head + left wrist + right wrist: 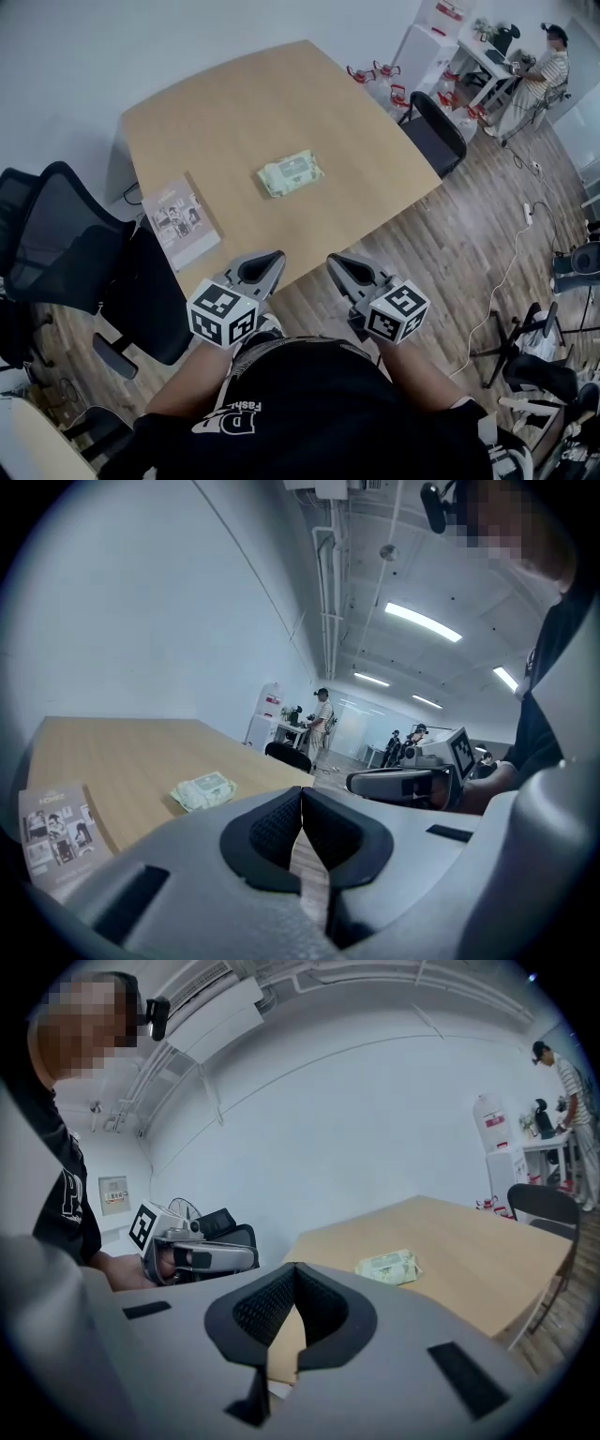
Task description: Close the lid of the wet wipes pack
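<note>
The wet wipes pack (291,174) is lying in the middle of the table (234,103), a booklet (180,223) nearer the table's front edge. The left tongs (265,265) and right tongs (343,269) are hanging just off that edge, both clenched on nothing. Pressing the pack shut with nothing holding it could slide it away.

A pale wooden table (234,108) stands by a white wall (66,47), with black office chairs (66,239) around it on a wood-plank floor (469,234).
</note>
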A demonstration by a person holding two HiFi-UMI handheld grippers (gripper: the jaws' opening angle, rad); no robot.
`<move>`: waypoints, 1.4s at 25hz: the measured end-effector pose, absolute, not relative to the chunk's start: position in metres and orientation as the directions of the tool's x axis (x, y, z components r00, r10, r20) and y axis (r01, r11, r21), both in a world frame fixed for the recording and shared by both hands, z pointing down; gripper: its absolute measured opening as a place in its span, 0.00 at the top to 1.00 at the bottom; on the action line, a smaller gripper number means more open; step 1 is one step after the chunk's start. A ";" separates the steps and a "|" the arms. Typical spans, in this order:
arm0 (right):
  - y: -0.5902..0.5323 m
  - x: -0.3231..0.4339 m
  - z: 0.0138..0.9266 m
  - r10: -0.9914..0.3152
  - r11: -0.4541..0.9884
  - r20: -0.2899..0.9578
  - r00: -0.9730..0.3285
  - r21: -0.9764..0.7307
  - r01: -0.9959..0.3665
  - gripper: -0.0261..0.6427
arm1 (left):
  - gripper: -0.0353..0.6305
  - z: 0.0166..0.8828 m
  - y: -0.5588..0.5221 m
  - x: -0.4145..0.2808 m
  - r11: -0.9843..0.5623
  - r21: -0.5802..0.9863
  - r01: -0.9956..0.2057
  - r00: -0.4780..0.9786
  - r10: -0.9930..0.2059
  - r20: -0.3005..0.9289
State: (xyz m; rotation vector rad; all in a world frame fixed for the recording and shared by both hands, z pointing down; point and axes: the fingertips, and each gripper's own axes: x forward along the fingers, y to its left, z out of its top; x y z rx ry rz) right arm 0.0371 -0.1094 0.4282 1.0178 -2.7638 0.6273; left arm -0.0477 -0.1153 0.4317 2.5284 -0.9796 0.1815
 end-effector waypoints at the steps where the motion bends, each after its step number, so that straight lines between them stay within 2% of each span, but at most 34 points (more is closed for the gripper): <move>1: -0.106 0.040 0.425 -0.589 0.690 0.257 -0.766 -0.333 -0.642 0.96 | 0.92 0.429 -0.112 -0.044 -0.659 0.340 -0.671 0.740 -0.620 0.261; 10: -0.077 0.069 0.417 -0.609 0.699 0.230 -0.759 -0.297 -0.651 0.96 | 0.92 0.413 -0.085 -0.014 -0.663 0.309 -0.682 0.730 -0.641 0.236; 35: -0.009 0.091 0.440 -0.586 0.693 0.252 -0.770 -0.336 -0.638 0.96 | 0.92 0.425 -0.020 0.007 -0.640 0.282 -0.715 0.699 -0.646 0.306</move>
